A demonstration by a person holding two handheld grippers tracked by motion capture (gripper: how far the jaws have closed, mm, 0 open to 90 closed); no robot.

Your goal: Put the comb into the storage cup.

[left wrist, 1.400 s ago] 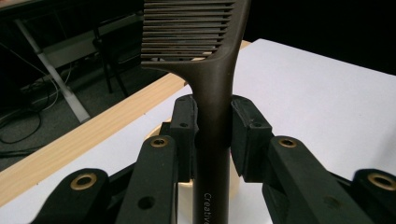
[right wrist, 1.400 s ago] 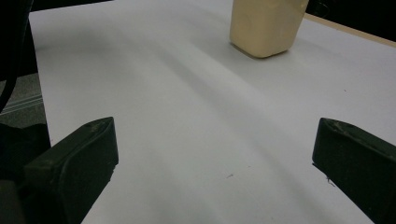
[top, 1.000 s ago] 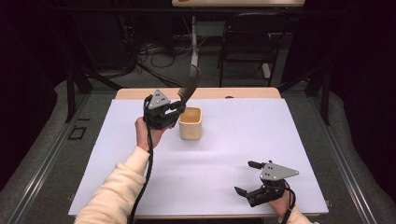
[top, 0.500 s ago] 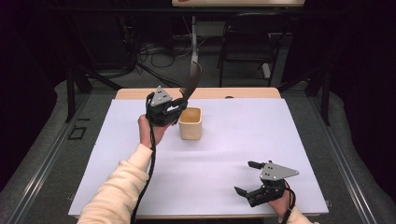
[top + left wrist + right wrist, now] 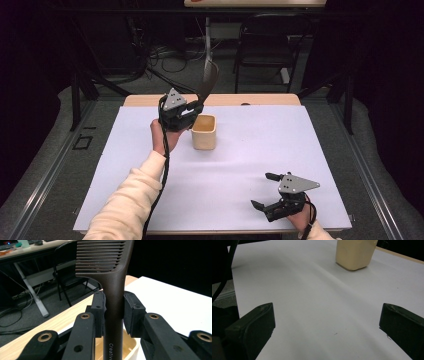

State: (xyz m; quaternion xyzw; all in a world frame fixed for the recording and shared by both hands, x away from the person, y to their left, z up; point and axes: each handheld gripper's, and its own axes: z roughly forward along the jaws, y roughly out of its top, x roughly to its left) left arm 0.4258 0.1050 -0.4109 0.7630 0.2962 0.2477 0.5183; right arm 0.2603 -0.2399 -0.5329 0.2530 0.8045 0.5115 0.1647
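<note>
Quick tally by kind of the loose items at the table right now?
Slotted spatula, dark brown, held above the cup: 1
Cup, cream, on the white sheet: 1
Total: 2

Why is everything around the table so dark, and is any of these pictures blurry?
High view: light falls on the white table, the room behind stays dim. Left gripper view: the brown slotted spatula and the left gripper clamping it are sharp, the chair behind softer. Right gripper view: the cream container is clear with a faint shadow, the near black fingers slightly soft.
</note>
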